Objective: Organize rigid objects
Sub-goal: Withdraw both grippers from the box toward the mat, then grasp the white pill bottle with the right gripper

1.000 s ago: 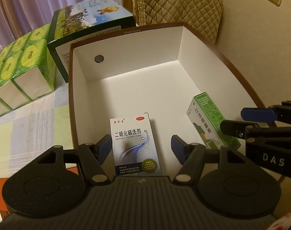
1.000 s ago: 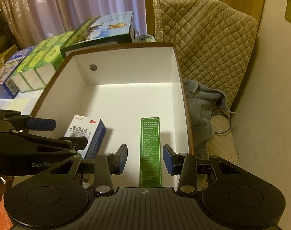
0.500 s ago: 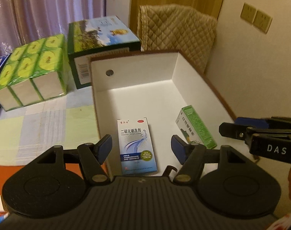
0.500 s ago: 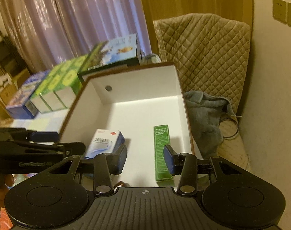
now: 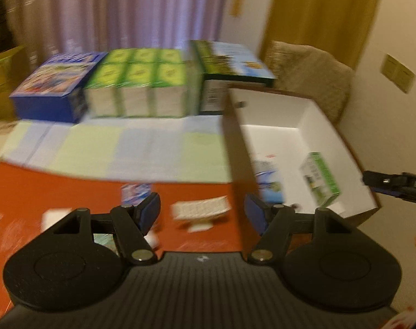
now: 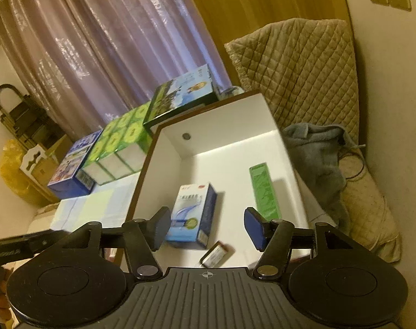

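Right gripper point(image 6: 207, 227) sits over the near end of the white box point(image 6: 164, 164), jaws opening, nothing between them. Left gripper point(image 5: 202, 209) is out over the red counter point(image 5: 57, 186) left of the box, jaws spread wide and empty; that view is motion-blurred. In the box: a blue-white carton point(image 6: 192, 215) lying flat near the front, a green carton point(image 6: 264, 189) on its narrow side by the right wall, and a small dark packet point(image 6: 216, 255) at the near edge. It looks like the two cartons are placed and the left is heading for the next pick. Loose items on the counter in front of it: a small blue packet point(image 5: 135, 192) and a white card-like piece point(image 5: 201, 208), both too blurred to identify. My call: settle the gripper before closing, straddle the item across its short side, come down straight. Watch the brown left wall of the box point(image 5: 235, 164); it stands tall just right of the pick zone, so lift above the rim before crossing. There's open floor at the back half of the box. Stacked packs point(image 5: 136, 93) line the far side, well clear.
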`<state>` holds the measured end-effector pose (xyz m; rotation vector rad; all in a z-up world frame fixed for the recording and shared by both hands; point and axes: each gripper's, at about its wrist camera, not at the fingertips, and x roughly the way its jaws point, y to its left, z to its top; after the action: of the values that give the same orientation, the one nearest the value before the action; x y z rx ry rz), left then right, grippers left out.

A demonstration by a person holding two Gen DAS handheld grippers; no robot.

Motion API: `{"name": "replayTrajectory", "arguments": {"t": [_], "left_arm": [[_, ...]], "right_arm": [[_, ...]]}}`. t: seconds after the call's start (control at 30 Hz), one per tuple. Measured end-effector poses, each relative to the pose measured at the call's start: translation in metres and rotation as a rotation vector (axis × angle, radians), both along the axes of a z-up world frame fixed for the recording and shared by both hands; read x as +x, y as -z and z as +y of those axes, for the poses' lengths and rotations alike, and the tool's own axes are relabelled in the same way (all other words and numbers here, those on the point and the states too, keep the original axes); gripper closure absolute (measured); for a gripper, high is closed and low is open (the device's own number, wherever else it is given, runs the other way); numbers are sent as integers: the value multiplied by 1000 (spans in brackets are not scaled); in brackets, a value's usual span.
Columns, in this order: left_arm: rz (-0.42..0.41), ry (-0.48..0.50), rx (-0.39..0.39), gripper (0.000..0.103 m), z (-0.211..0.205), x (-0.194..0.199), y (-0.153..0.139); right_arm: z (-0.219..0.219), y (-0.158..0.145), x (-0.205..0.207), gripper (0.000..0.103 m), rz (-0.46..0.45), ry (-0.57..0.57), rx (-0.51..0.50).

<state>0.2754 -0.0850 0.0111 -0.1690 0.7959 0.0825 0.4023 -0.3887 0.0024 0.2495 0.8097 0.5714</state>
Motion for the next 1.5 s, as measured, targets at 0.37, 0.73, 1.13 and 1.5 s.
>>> {"name": "replayTrajectory", "arguments": {"t": [0.37,0.73,1.13,1.5], "left_arm": [[71,-170,25,38,71,-72,28],[134,-110,49,43,112,-86,61],[176,-25,48,43,160,-78,81],[199,39,56,43,184,-55,105]], "right_arm": [[65,18,-53,42,-6,-239,-17],[142,53,-98,42,50,-360,-119],[203,83,-113,42,74,-337,-199],[270,114,-114,42,-42,-412,-298]]}}
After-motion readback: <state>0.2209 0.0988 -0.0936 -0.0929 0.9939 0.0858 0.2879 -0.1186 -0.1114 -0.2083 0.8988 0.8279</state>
